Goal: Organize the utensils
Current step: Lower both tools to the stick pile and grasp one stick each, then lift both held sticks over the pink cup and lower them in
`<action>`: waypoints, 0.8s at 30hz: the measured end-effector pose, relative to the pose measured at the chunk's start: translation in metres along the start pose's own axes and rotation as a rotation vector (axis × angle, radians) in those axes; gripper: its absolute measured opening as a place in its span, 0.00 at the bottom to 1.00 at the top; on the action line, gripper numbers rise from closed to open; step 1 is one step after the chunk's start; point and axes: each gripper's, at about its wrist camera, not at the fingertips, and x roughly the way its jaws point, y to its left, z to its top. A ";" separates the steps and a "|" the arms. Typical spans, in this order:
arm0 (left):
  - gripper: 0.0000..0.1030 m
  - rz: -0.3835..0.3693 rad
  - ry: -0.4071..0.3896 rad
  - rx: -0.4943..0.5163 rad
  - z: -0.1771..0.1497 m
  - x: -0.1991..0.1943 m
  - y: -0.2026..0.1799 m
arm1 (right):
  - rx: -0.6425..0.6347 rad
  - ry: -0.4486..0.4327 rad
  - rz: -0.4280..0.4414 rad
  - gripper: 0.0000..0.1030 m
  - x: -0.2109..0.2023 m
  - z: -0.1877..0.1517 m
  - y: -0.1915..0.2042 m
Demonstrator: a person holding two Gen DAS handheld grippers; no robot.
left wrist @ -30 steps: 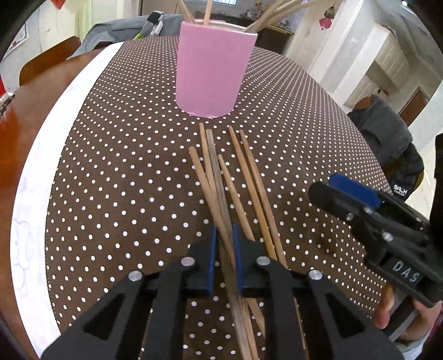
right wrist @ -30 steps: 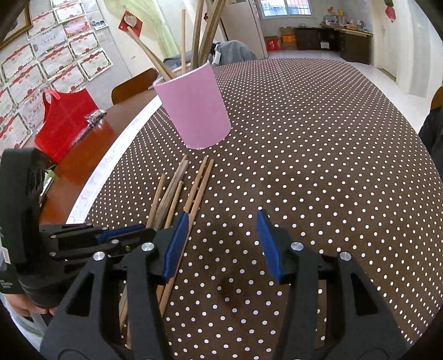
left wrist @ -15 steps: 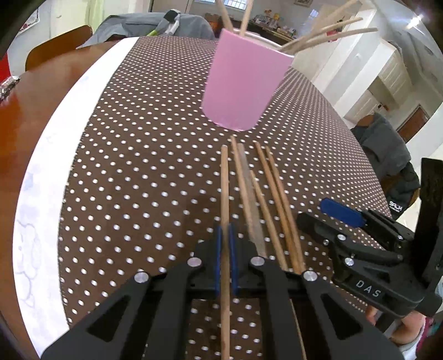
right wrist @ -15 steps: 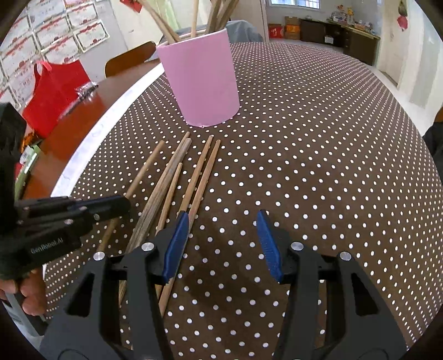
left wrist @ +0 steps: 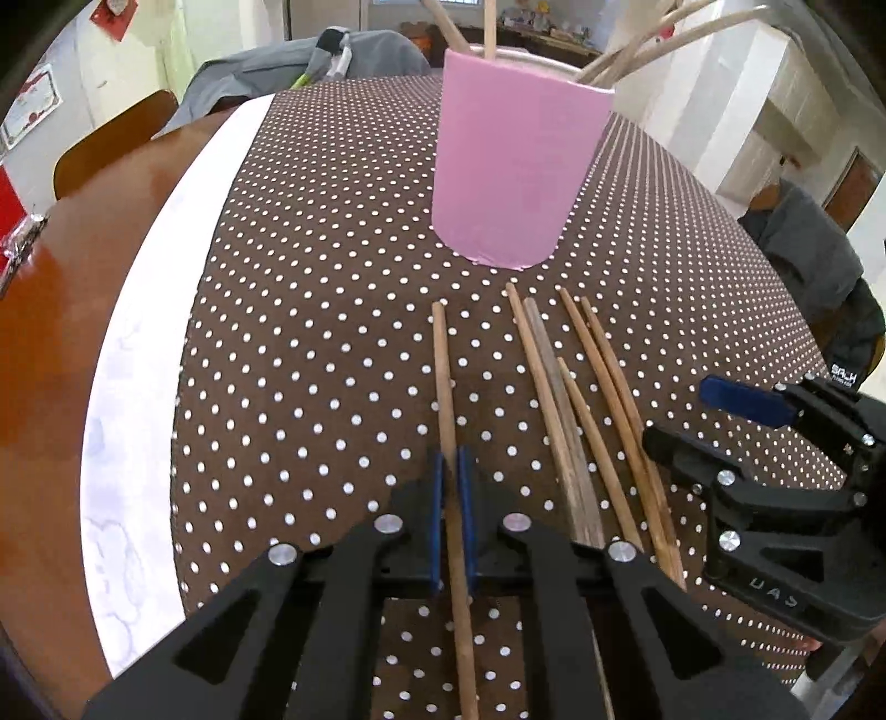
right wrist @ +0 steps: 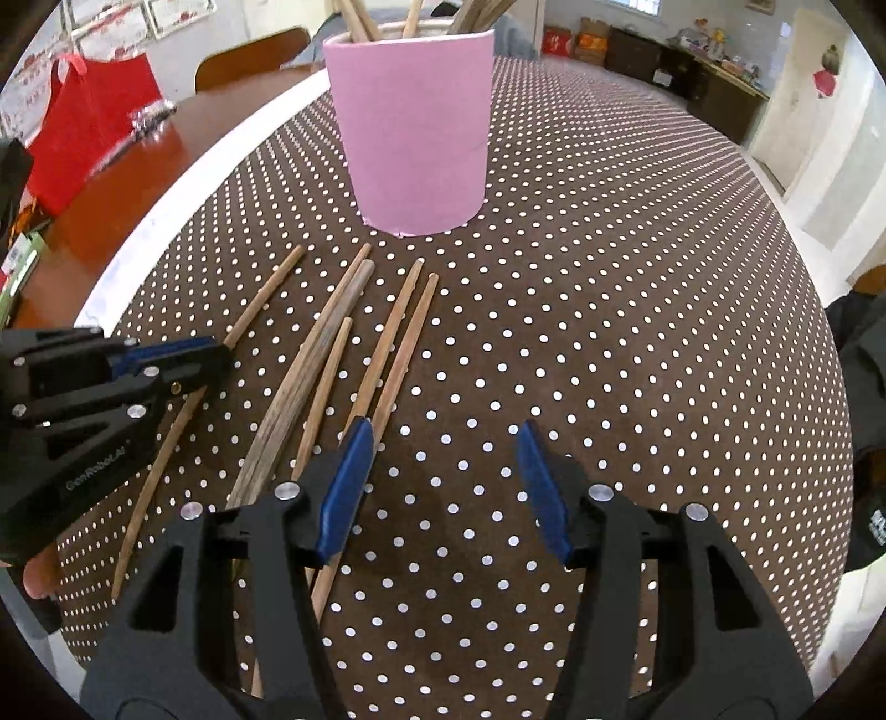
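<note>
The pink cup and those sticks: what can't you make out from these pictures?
- Inside of the pink cup: its wall hides it in both views.
- Tops of the standing sticks: cut off by the frame edge.
- Held chopstick: the left gripper hides its near end in the right wrist view.

Left wrist view: cup upper centre on the worktop, sticks standing in it. Below it, single chopstick centre frame; loose chopsticks just right. Right tongs at right edge, over that bundle.
</note>
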 end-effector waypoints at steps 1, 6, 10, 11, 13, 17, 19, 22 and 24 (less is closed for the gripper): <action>0.07 0.002 0.006 0.005 0.002 0.001 0.000 | -0.014 0.008 -0.009 0.52 0.001 0.002 0.003; 0.08 0.014 0.024 0.039 0.005 0.001 -0.002 | -0.092 0.046 -0.039 0.52 0.000 0.004 0.022; 0.15 0.004 0.021 0.066 0.004 0.000 -0.007 | -0.096 0.056 -0.034 0.52 0.003 0.001 0.027; 0.15 0.013 0.022 0.074 0.004 0.000 -0.009 | -0.090 0.061 -0.026 0.51 0.004 0.002 0.026; 0.15 0.029 0.024 0.094 0.004 0.001 -0.012 | -0.083 0.074 0.024 0.39 0.006 0.007 0.023; 0.09 0.034 0.033 0.092 0.007 0.001 -0.011 | -0.057 0.097 0.044 0.14 0.007 0.019 0.009; 0.06 0.025 0.028 0.080 0.008 0.001 -0.007 | -0.028 0.112 0.089 0.11 0.009 0.023 -0.003; 0.05 0.008 0.019 0.072 0.009 0.002 -0.004 | 0.019 0.118 0.161 0.08 0.011 0.022 -0.016; 0.05 -0.003 0.008 0.060 0.008 0.001 -0.002 | 0.050 0.105 0.198 0.06 0.010 0.018 -0.024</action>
